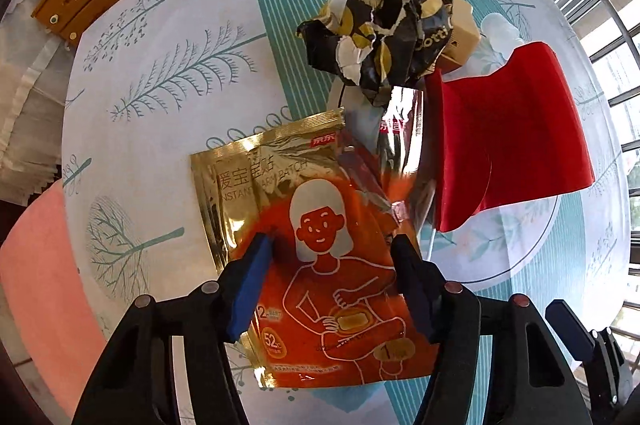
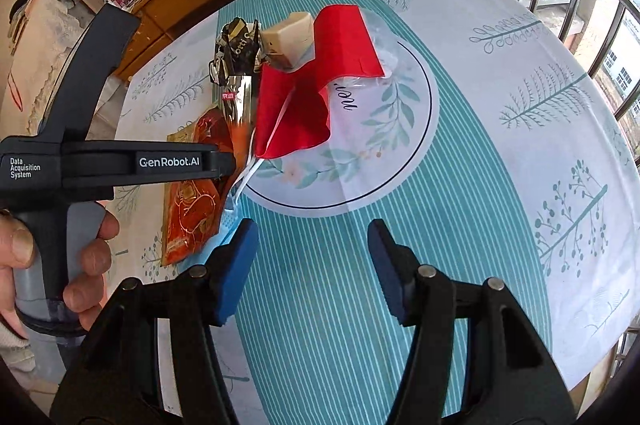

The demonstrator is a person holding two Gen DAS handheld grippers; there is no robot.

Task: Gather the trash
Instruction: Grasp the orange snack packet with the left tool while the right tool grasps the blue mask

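- Left wrist view: the left gripper (image 1: 332, 273) stands wide open, its blue pads (image 1: 250, 285) straddling the orange-and-gold warm-patch packet (image 1: 320, 265), which lies flat on the tablecloth (image 1: 140, 145).
- From the packet, a second foil wrapper (image 1: 400, 141) sits at 1 o'clock, a crumpled black-and-gold paper wad (image 1: 384, 33) at 12 o'clock, and red paper (image 1: 508, 137) at 2 o'clock, all bunched together.
- Whether the pads touch the packet I cannot tell.
- Right wrist view: the right gripper (image 2: 312, 257) is also wide open and holds nothing, hovering over bare striped cloth.
- The trash heap lies at 11 o'clock from it: packet (image 2: 192, 209), wad (image 2: 234, 45), a beige box (image 2: 290, 37) and red paper (image 2: 320, 73), with white strings (image 2: 250, 171) trailing out.
- The person's hand (image 2: 60, 257) grips the left tool's handle at 9 o'clock.
- Judgement: the step looks like seizing the flat packet. A thin foil sheet is slippery, so tilt the pads low, catch one edge, and close slowly so it buckles up between them.
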